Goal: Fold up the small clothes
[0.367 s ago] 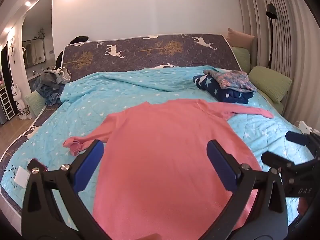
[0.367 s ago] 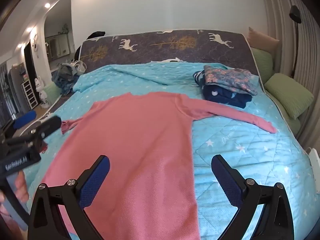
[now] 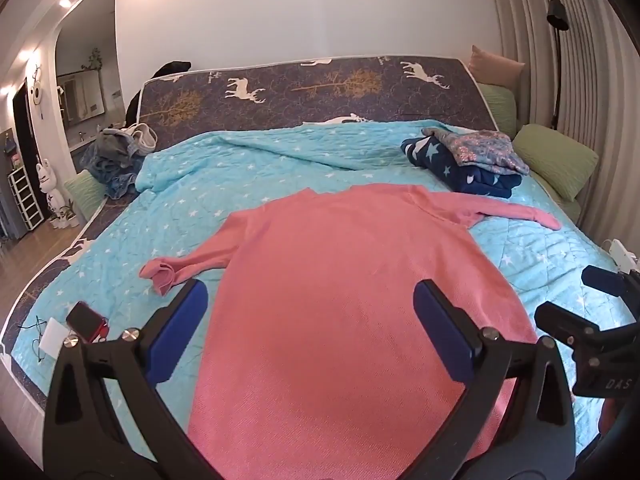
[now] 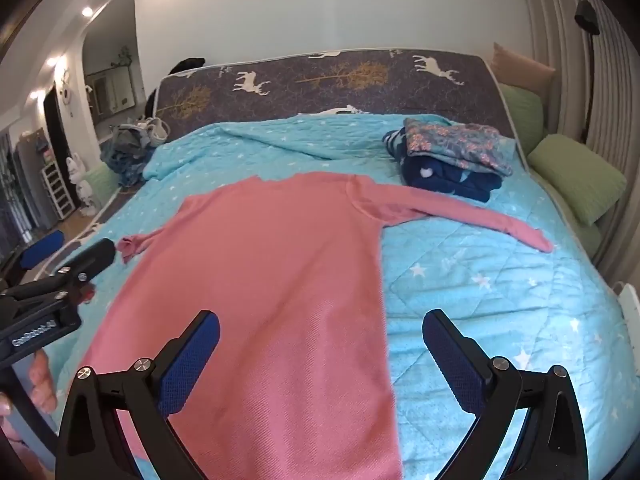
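Plainly soft and light, the pink long-sleeved top [image 3: 352, 292] lies flat on the bed's turquoise star quilt [image 4: 500, 288], in front of the folded clothes stack [image 4: 452, 156]; it will drape and slide, so sleeve cuffs or hem corners are likely the best holds. Left gripper [image 3: 310, 328] and right gripper [image 4: 320, 356] both hover spread wide, holding nothing. Gripper lettering is too small to read.

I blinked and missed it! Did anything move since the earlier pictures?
Hardly anything. The left gripper and right gripper both shifted a little, so the views changed slightly. Both stayed open and empty; nothing was grabbed or let go. The pink sweater lies flat on the blue blanket with both sleeves spread, as before, and the folded clothes pile stayed put.
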`<state>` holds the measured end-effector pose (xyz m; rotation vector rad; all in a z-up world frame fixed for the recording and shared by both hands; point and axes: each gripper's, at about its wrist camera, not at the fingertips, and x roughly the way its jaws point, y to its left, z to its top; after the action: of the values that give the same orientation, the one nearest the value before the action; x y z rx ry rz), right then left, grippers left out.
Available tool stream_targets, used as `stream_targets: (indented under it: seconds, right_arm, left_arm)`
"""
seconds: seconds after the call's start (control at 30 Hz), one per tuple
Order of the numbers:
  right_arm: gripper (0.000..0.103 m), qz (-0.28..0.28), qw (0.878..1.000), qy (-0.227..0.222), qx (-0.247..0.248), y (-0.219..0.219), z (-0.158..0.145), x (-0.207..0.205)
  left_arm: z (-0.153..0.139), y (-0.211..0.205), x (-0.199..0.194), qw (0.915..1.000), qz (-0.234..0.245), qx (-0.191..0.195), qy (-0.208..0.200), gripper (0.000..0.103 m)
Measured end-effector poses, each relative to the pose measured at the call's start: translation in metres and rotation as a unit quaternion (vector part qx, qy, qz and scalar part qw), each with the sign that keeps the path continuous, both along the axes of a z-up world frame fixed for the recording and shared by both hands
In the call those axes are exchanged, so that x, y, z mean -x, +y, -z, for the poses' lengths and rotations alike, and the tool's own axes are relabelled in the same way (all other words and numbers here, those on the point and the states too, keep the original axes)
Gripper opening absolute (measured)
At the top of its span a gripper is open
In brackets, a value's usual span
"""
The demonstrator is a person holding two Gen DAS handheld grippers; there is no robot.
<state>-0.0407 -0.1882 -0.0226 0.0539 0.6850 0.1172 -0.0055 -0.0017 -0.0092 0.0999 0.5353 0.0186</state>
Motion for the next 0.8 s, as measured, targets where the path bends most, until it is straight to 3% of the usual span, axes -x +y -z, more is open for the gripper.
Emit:
stream_targets:
  seconds: [0.8]
  right_arm:
    - [0.103, -0.011, 1.000, -0.023, 0.018, 0.006, 0.001, 0.002]
  left_arm:
    - [0.012, -0.006, -0.001, 0.9995, 0.007, -0.009, 0.029, 0.102]
